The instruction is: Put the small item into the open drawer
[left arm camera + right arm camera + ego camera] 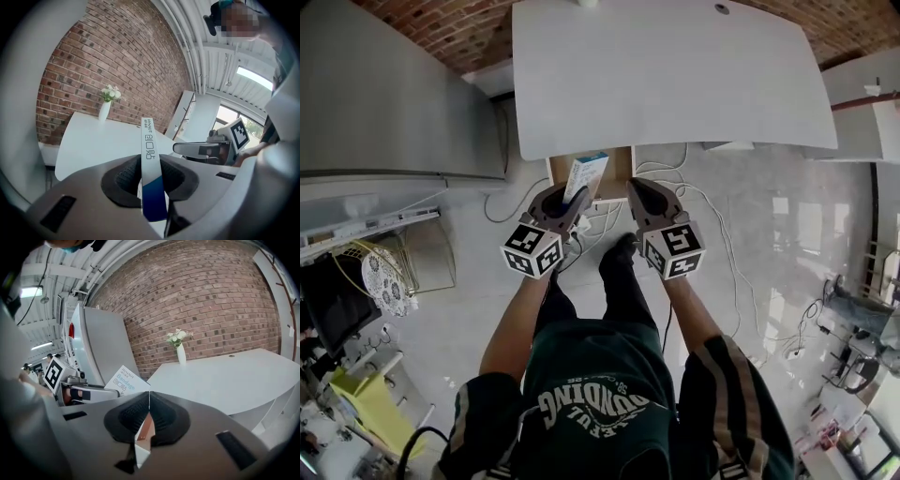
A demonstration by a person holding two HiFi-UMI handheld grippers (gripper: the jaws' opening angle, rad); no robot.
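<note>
Gripping bandage box (149, 145) edge-on, left claw (151, 164); long axis pointing forward; right claw (149, 401) clenched empty.

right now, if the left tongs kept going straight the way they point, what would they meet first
Probably the white desk top. The left tongs, shut on the bandage box, aim low across it toward the brick wall. The box's tip would touch first, though depth is hard to judge.

Two grey plastic grippers: left gripper (577, 199) at 11 o'clock, right gripper (634, 190) at 1 o'clock. One flat white-and-blue cardboard box (585, 174). One open wooden drawer (621, 173). One white curved desk (675, 75) at 12 o'clock. One white vase of flowers (105, 109).
</note>
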